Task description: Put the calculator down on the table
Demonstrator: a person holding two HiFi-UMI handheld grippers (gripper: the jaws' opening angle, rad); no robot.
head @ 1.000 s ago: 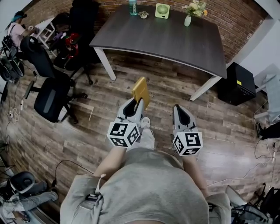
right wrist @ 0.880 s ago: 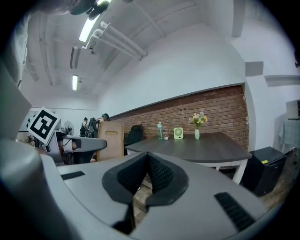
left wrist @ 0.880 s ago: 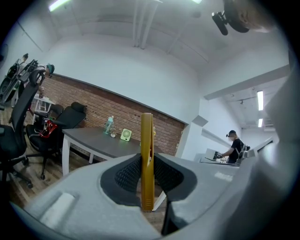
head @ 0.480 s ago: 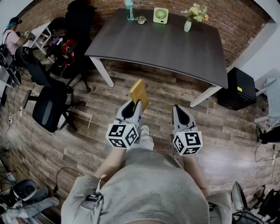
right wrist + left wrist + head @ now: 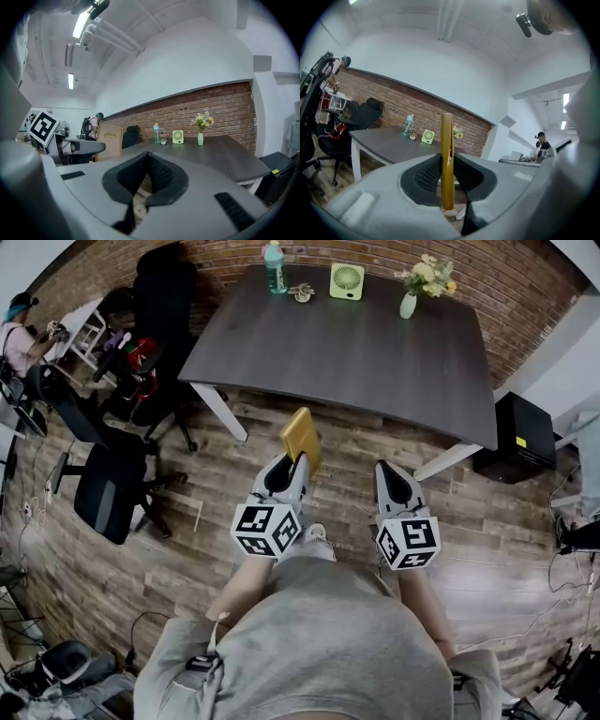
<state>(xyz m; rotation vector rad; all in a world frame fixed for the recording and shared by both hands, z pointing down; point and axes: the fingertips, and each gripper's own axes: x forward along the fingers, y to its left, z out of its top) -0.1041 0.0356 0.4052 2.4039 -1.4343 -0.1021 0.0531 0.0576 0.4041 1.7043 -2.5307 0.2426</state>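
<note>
The left tongs (image 5: 296, 461) clamp a flat, gold-coloured rectangular calculator (image 5: 302, 435), which stands upright on its edge between the black ribbed pads. It is held in the air over the brown plank floor (image 5: 187, 549), just short of the near edge of the dark grey rectangular desk (image 5: 356, 348) and not touching it. The right tongs (image 5: 146, 169) hang beside it, pads pressed together with nothing between them. At the desk's far edge stand a teal plastic bottle (image 5: 274, 255), a small green fan (image 5: 347, 281) and a pale vase of flowers (image 5: 410, 304).
</note>
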